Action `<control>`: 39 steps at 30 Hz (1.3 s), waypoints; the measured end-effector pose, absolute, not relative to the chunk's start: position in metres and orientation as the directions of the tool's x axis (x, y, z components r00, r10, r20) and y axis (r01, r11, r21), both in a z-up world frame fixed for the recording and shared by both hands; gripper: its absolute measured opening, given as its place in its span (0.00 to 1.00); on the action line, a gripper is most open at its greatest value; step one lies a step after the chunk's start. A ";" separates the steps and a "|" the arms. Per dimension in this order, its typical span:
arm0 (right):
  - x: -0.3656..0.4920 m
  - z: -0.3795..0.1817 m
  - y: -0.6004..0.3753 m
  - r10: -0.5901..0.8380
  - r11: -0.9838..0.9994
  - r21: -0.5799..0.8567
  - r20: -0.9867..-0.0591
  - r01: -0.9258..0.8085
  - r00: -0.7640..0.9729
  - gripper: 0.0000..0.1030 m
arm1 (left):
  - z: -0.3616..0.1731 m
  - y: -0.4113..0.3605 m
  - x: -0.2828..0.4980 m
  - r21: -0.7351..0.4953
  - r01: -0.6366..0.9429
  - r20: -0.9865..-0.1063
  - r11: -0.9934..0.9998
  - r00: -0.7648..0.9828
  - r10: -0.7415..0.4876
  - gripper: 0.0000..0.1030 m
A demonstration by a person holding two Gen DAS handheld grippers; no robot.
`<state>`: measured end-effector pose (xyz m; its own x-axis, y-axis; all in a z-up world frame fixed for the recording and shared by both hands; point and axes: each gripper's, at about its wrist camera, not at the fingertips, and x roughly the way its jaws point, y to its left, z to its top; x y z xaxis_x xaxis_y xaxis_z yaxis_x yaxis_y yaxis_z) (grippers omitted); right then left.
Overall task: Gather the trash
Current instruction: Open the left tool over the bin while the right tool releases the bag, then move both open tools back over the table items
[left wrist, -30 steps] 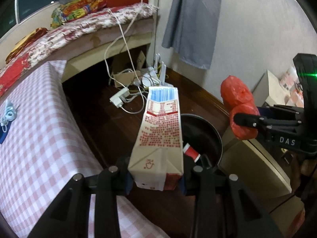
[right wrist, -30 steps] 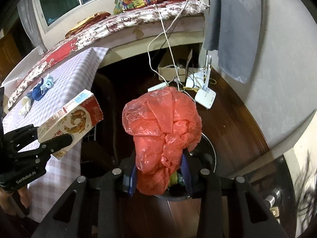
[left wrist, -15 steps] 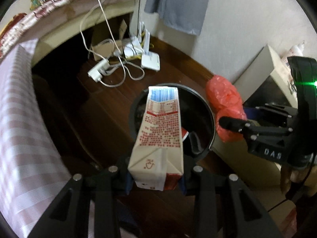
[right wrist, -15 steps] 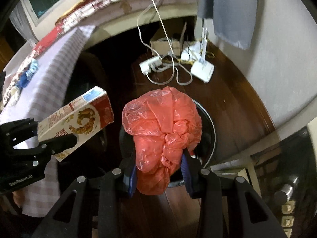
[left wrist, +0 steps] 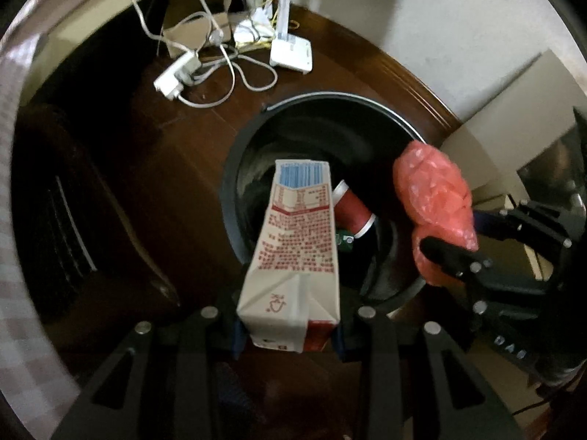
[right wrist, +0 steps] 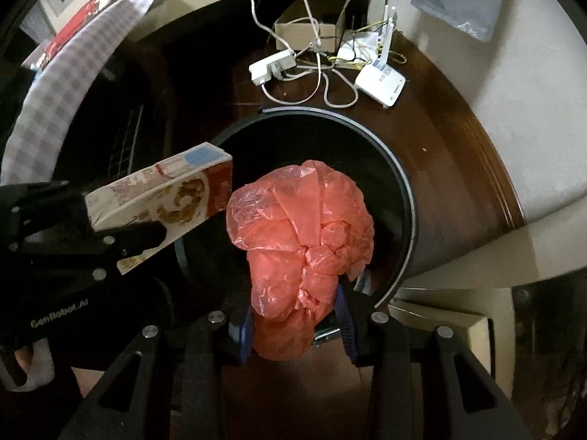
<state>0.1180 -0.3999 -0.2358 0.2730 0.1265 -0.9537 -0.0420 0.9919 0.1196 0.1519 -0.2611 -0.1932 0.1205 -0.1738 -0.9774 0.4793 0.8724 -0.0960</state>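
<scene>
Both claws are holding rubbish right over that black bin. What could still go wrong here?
The tall paper carton in the left gripper hangs near the round black bin's rim, so it could catch there and tip out. The crumpled red plastic bag in the right gripper is light and puffy; it might cling to the blue pads. The two grippers sit close together and could bump.

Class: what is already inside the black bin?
Inside the bin lie a red can and a small green scrap. The carton and red bag cover the rest.
</scene>
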 end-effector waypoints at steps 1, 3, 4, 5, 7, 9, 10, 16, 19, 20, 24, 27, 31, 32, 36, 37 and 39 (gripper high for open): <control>0.119 -0.240 -0.399 0.139 0.990 0.127 -0.951 -0.059 0.276 0.40 | -0.196 -0.262 0.153 -0.126 0.474 -0.975 0.872 0.104 -0.197 0.37; 0.120 -0.248 -0.398 0.118 0.991 0.099 -0.957 -0.087 0.267 0.54 | -0.203 -0.261 0.155 -0.125 0.446 -0.980 0.887 0.082 -0.179 0.53; 0.120 -0.250 -0.398 0.054 0.996 0.035 -0.962 -0.078 0.266 0.65 | -0.203 -0.261 0.155 -0.111 0.435 -0.982 0.894 0.088 -0.165 0.72; 0.118 -0.248 -0.400 0.016 0.998 -0.005 -0.957 -0.069 0.289 0.81 | -0.199 -0.258 0.155 -0.097 0.424 -0.980 0.901 0.117 -0.161 0.75; 0.113 -0.240 -0.410 0.030 0.999 0.021 -0.950 -0.033 0.310 0.81 | -0.189 -0.255 0.155 -0.076 0.419 -0.978 0.905 0.147 -0.150 0.78; 0.107 -0.232 -0.419 0.040 0.999 0.044 -0.947 0.004 0.319 0.81 | -0.178 -0.251 0.153 -0.039 0.412 -0.972 0.910 0.195 -0.130 0.87; 0.106 -0.229 -0.422 0.036 0.999 0.042 -0.946 0.013 0.323 0.81 | -0.174 -0.249 0.152 -0.030 0.408 -0.969 0.913 0.214 -0.128 0.91; 0.090 -0.193 -0.432 0.068 0.989 0.109 -0.935 0.100 0.348 0.91 | -0.143 -0.236 0.146 -0.029 0.382 -0.939 0.924 0.307 -0.157 0.96; 0.090 -0.181 -0.430 0.024 0.986 0.079 -0.938 0.144 0.346 1.00 | -0.124 -0.230 0.138 -0.011 0.380 -0.919 0.925 0.360 -0.159 0.98; 0.088 -0.173 -0.431 0.006 0.983 0.071 -0.934 0.169 0.358 1.00 | -0.115 -0.228 0.134 -0.011 0.385 -0.908 0.923 0.383 -0.171 1.00; 0.086 -0.155 -0.434 0.008 0.967 0.105 -0.922 0.232 0.386 1.00 | -0.093 -0.218 0.126 -0.036 0.379 -0.885 0.925 0.417 -0.206 1.00; 0.085 -0.140 -0.431 -0.017 0.967 0.090 -0.912 0.240 0.409 1.00 | -0.081 -0.212 0.127 -0.046 0.379 -0.871 0.924 0.438 -0.223 1.00; 0.083 -0.120 -0.424 -0.040 0.968 0.076 -0.894 0.240 0.446 1.00 | -0.061 -0.207 0.123 -0.040 0.383 -0.846 0.923 0.478 -0.236 1.00; 0.084 -0.118 -0.423 -0.042 0.968 0.075 -0.892 0.240 0.450 1.00 | -0.058 -0.206 0.122 -0.038 0.384 -0.840 0.922 0.487 -0.238 1.00; 0.086 -0.106 -0.415 -0.039 0.971 0.077 -0.882 0.226 0.469 1.00 | -0.047 -0.196 0.122 -0.041 0.369 -0.818 0.929 0.521 -0.243 1.00; 0.087 -0.105 -0.412 -0.039 0.972 0.076 -0.881 0.223 0.471 1.00 | -0.046 -0.192 0.123 -0.039 0.361 -0.813 0.932 0.531 -0.239 1.00; 0.088 -0.100 -0.406 -0.037 0.974 0.075 -0.879 0.214 0.476 1.00 | -0.045 -0.184 0.123 -0.044 0.349 -0.810 0.936 0.536 -0.238 1.00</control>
